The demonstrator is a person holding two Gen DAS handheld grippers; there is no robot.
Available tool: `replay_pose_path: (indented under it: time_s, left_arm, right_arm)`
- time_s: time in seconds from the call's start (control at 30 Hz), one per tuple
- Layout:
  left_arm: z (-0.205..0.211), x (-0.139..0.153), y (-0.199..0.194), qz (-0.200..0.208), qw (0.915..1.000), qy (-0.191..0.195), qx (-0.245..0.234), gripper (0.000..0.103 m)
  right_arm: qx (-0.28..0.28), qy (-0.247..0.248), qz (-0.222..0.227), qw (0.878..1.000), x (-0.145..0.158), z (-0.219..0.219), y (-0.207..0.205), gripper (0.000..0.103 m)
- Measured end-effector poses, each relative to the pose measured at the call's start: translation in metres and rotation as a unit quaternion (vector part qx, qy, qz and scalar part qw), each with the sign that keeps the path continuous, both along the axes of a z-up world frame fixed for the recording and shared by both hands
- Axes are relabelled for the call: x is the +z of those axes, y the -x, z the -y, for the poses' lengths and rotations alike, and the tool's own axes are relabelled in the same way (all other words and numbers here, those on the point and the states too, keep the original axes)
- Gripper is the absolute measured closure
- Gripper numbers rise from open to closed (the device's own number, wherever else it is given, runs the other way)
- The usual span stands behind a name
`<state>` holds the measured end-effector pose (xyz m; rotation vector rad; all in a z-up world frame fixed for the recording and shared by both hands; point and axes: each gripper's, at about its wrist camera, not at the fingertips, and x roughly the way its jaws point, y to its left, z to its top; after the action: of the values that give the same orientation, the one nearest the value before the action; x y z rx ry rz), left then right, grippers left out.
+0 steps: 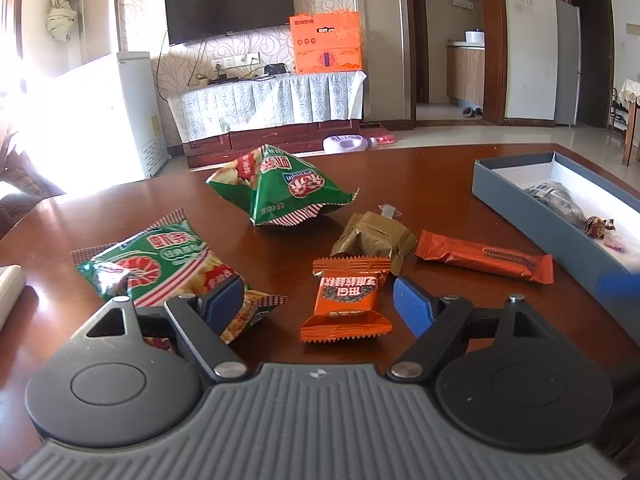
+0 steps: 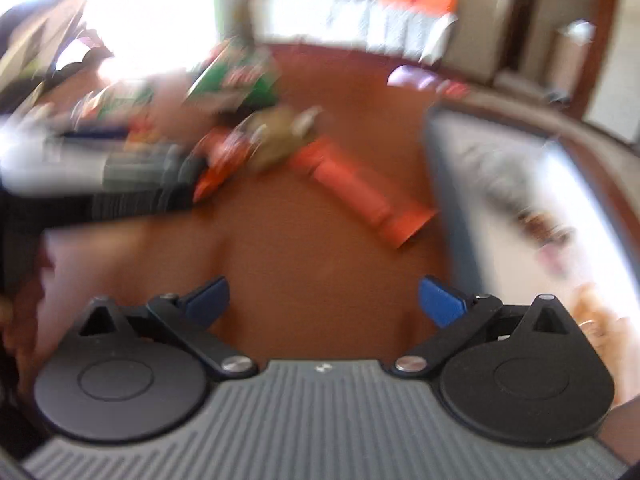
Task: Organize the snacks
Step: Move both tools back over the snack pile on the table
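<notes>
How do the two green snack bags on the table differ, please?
The far green bag stands puffed into a peak; the near green bag lies flat. The far one stands clear of the left tool; the near one's end runs behind its left finger. Both are green with red-and-white striped edges.

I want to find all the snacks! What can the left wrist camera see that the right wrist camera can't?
Only the left view shows the TV, the writing on the small orange packet, and the left gripper, open.

Only the right view, which is blurry, shows the right gripper, open over bare table.

Both show the long orange bar, green bags and blue box.
</notes>
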<state>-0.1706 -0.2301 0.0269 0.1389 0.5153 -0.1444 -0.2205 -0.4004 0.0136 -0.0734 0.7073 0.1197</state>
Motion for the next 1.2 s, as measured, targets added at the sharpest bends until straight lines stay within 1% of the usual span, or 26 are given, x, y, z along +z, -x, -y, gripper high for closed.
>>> replay_pose_path:
  time_s: [0.03,0.07,0.1,0.17,0.23,0.33,0.37,0.4,0.47,0.63,0.67,0.7,0.73,0.77,0.8,0.87,0.93,1.03,1.13,1.2]
  left_arm:
    - [0.001,-0.002,-0.003,-0.002,1.0,0.0,-0.001,0.018]
    - [0.002,-0.003,-0.006,-0.003,1.0,0.0,-0.003,0.018]
    - [0.003,-0.005,-0.009,-0.004,1.0,-0.003,-0.005,0.018]
    - [0.006,-0.009,-0.015,-0.009,0.9999,-0.01,-0.004,0.018]
    - [0.006,-0.01,-0.021,-0.017,0.9998,-0.007,-0.003,0.018]
    - [0.007,-0.011,-0.026,-0.024,0.9997,-0.005,-0.004,0.018]
    - [0.007,-0.012,-0.027,-0.029,0.9996,-0.003,-0.004,0.018]
    - [0.004,-0.011,-0.029,-0.028,0.9996,0.004,0.002,0.018]
    - [-0.001,-0.012,-0.032,-0.03,0.9994,0.017,0.005,0.018]
    - [-0.009,-0.012,-0.037,-0.033,0.9992,0.013,0.016,0.018]
    - [-0.011,-0.013,-0.039,-0.035,0.9992,0.005,0.016,0.017]
    - [-0.012,-0.014,-0.04,-0.036,0.9992,-0.004,0.015,0.017]
    - [-0.014,-0.014,-0.041,-0.036,0.9991,-0.008,0.018,0.016]
    - [-0.017,-0.015,-0.042,-0.038,0.999,-0.008,0.021,0.016]
    - [-0.018,-0.015,-0.041,-0.04,0.9989,-0.007,0.023,0.016]
    - [-0.019,-0.015,-0.039,-0.04,0.999,-0.009,0.015,0.016]
    - [-0.015,-0.015,-0.033,-0.035,0.9993,-0.015,-0.001,0.016]
    - [-0.006,-0.016,-0.031,-0.019,0.9989,-0.04,-0.014,0.016]
    - [-0.003,-0.017,-0.041,-0.024,0.9986,-0.044,-0.015,0.016]
    - [-0.003,-0.02,-0.047,-0.033,0.9983,-0.046,-0.01,0.017]
  right_arm:
    - [-0.001,-0.009,0.023,1.0,0.009,0.004,-0.001,0.0]
    - [0.0,-0.003,0.036,0.999,0.013,0.005,-0.002,0.0]
    - [0.002,0.016,0.035,0.999,0.013,0.003,-0.007,0.0]
    - [0.01,0.052,0.019,0.998,0.004,-0.002,-0.02,0.0]
    - [0.018,0.066,0.009,0.998,-0.002,-0.007,-0.03,0.0]
    - [0.021,0.088,0.014,0.996,-0.006,-0.011,-0.042,0.0]
    - [0.024,0.094,0.01,0.995,-0.009,-0.011,-0.047,0.0]
    - [0.026,0.091,0.006,0.995,-0.013,-0.01,-0.05,0.0]
    - [0.024,0.074,0.002,0.997,-0.011,-0.006,-0.054,0.0]
    - [0.036,0.065,-0.007,0.997,-0.007,-0.003,-0.065,0.001]
    - [0.038,0.057,-0.01,0.998,-0.006,-0.002,-0.064,0.009]
    - [0.042,0.031,-0.015,0.998,-0.005,0.0,-0.062,0.019]
    - [0.05,0.003,-0.022,0.998,-0.004,0.001,-0.061,0.042]
    - [0.061,-0.003,-0.023,0.998,-0.003,-0.003,-0.058,0.051]
    - [0.069,0.009,-0.02,0.997,-0.002,-0.009,-0.054,0.058]
    - [0.076,0.039,-0.012,0.996,0.0,-0.019,-0.044,0.061]
    - [0.076,0.04,-0.01,0.996,0.001,-0.021,-0.037,0.061]
    - [0.06,0.041,-0.004,0.997,0.001,-0.02,-0.034,0.059]
    - [0.039,0.035,-0.001,0.999,-0.001,-0.02,-0.041,0.045]
    - [0.032,0.033,0.0,0.999,-0.001,-0.021,-0.049,0.044]
